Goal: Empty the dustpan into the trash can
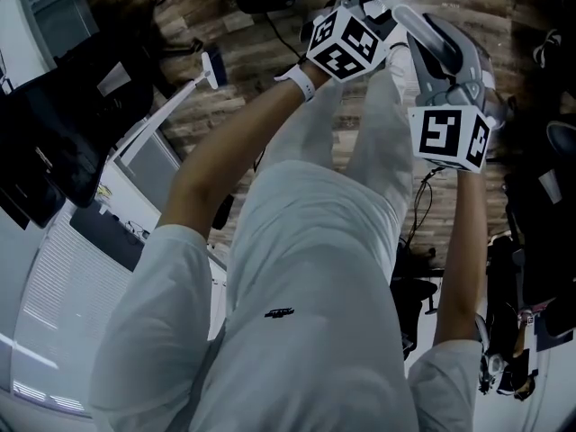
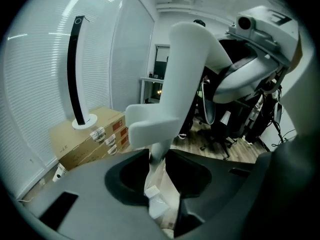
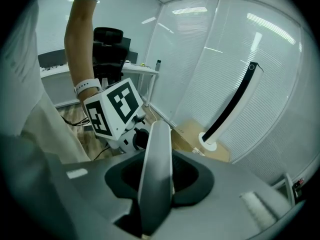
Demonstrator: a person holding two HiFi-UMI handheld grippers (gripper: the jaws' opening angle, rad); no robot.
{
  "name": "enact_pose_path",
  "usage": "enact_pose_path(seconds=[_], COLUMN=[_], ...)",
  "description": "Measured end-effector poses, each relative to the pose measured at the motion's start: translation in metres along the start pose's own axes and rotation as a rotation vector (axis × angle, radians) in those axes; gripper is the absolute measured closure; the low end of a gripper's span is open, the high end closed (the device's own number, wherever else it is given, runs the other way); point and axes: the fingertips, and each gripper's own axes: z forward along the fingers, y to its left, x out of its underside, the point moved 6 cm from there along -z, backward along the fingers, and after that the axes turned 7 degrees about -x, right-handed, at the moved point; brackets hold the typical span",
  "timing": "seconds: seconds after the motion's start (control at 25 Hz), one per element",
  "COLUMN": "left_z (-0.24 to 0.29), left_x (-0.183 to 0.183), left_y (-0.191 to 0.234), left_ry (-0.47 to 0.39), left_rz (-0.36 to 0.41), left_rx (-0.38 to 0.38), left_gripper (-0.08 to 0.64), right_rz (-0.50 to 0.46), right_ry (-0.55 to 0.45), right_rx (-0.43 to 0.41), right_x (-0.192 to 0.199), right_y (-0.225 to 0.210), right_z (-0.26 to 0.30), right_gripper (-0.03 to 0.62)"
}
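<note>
Left gripper view: left tongs look closed on the lower end of the dustpan stem, w/ crumpled pale film pinched in too; stem rises straight ahead of them. Right gripper view: right tongs clamped on a thin grey edge, prob. same dustpan; left tongs just beyond. Head view: both tongs out front, close together; no trash can seen. Prob. light, stiff, slick plastic, so use 2 grips on stem, tip slowly.
</note>
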Motion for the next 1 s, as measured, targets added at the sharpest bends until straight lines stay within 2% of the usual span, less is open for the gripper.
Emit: enact_pose_path(seconds=[0.16, 0.36, 0.56, 0.68, 0.8, 1.0], left_z=[0.0, -0.004, -0.019, -0.03, -0.037, -0.057], left_x=[0.006, 0.008, 0.018, 0.018, 0.017, 0.005], left_y=[0.0, -0.003, -0.002, -0.004, -0.005, 0.0], left_ry=[0.008, 0.014, 0.034, 0.032, 0.038, 0.011], left_rz=[-0.039, -0.063, -0.093, -0.091, -0.108, -0.148], left_rx=[0.008, 0.012, 0.018, 0.021, 0.016, -0.025], left_gripper=[0.431, 0.414, 0.382, 0.382, 0.382, 0.382], right_rz=[0.02, -0.032, 0.113, 0.137, 0.134, 0.178], right_ry=[-0.011, 0.014, -0.06, -0.078, -0.089, -0.132], right_rx=[-0.009, -0.044, -0.096, -0.127, -0.134, -0.094], right_x=[0.003, 0.003, 0.0, -0.003, -0.007, -0.024], right_y=[0.004, 0.008, 0.008, 0.012, 0.014, 0.012], right_z=[0.001, -0.001, -0.004, -0.009, -0.013, -0.03], right_gripper=[0.466, 0.456, 0.447, 0.387, 0.275, 0.273])
